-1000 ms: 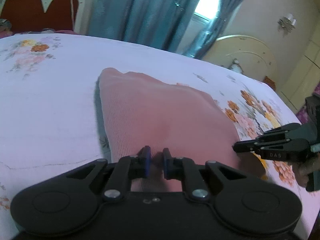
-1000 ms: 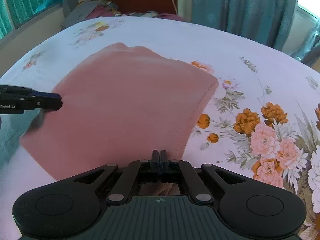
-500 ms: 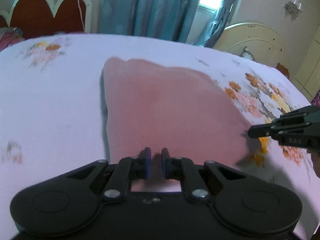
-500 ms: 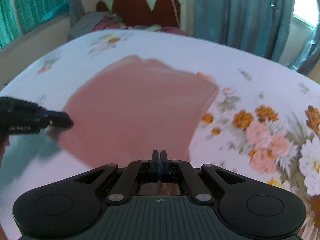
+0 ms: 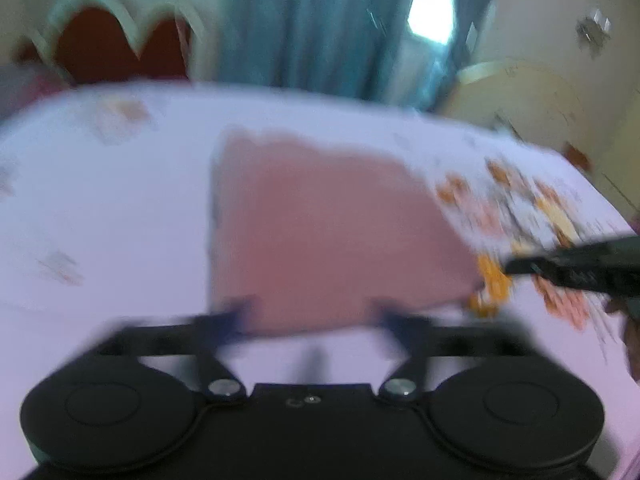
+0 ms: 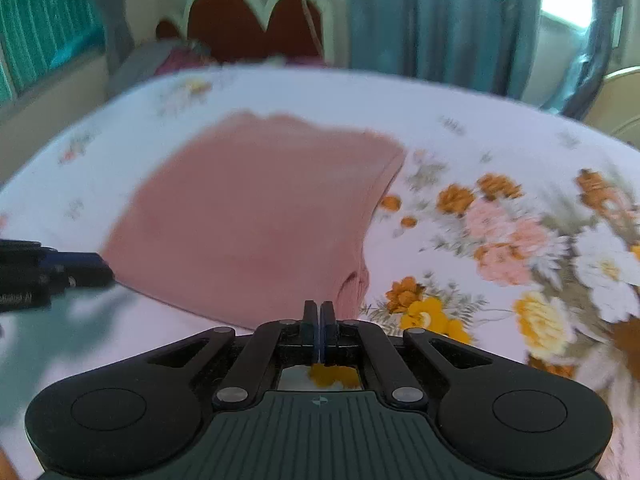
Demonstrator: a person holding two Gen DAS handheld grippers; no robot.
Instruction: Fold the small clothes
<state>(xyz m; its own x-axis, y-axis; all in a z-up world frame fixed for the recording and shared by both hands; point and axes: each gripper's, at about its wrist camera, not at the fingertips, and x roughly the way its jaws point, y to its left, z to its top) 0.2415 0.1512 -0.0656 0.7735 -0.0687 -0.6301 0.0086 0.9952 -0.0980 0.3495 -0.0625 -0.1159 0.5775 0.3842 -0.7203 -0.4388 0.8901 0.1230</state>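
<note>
Looking along the left wrist view first, heavily blurred: left gripper (image 5: 316, 316) has its jaws spread wide, having just been opening, nothing between them, only bare sheet. Pink garment (image 5: 320, 236) lies folded flat on the floral bedsheet (image 5: 104, 216), at 12 o'clock from the claw, its near edge just beyond the fingertips and apart from them. Right gripper (image 5: 516, 266) pokes in from 3 o'clock, tip just beside the garment's near right corner; whether it touches, cannot tell through the blur. Red headboard (image 5: 120, 48) at 11 o'clock, blue curtains (image 5: 320, 20) at 12, cream furniture piece (image 5: 516, 96) at 1 to 2 o'clock.

Right wrist view, sharper: right gripper (image 6: 319, 312) jaws pressed together, narrow, gripping nothing; sheet print shows behind them. Pink garment (image 6: 260, 208) sits at 11 to 12 o'clock, layered edges visible along its right side, its near right corner just off the fingertips at 12, not held. Left gripper (image 6: 100, 270) enters from 9 o'clock, tip just beside the garment's near left corner. Floral bedsheet (image 6: 500, 220) shows its big flower print from 1 to 4 o'clock. Red headboard (image 6: 256, 24) at 12, blue curtains (image 6: 440, 20) at 1. No containers visible in either view.
</note>
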